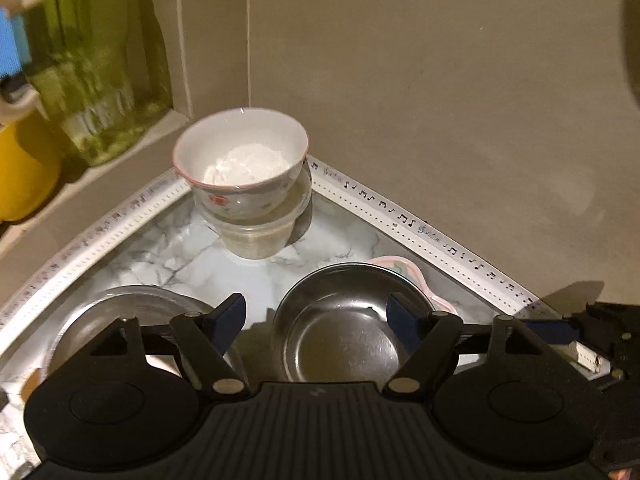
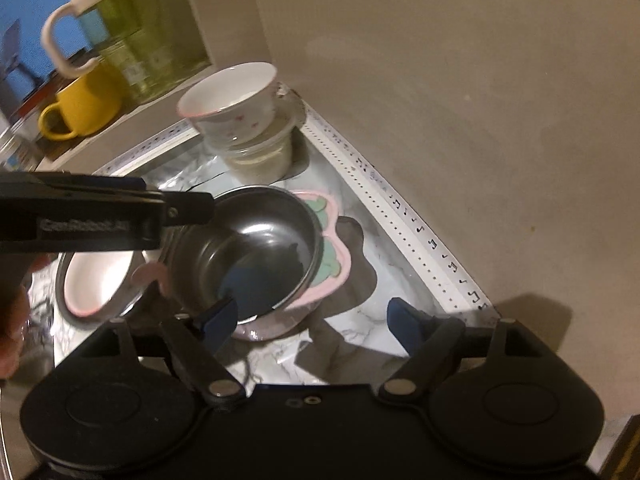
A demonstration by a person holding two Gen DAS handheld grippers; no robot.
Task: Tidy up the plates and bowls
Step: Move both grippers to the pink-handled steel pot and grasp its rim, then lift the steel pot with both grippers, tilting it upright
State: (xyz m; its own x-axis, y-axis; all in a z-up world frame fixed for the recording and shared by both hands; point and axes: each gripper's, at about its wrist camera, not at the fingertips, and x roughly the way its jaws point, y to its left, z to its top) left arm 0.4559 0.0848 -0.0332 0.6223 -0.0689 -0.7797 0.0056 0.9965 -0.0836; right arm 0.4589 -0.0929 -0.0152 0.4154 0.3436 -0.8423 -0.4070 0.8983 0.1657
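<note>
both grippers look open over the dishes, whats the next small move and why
Probably lower the left gripper onto the near rim of the steel bowl and close. Its jaws stand open with nothing between them, and the bowl sits tilted on the pink plate, not nested. The right gripper is also open and empty, so it could steady the plate.

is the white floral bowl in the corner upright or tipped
Upright. The white floral bowl sits rim-up, nested in the clear plastic container.
</note>
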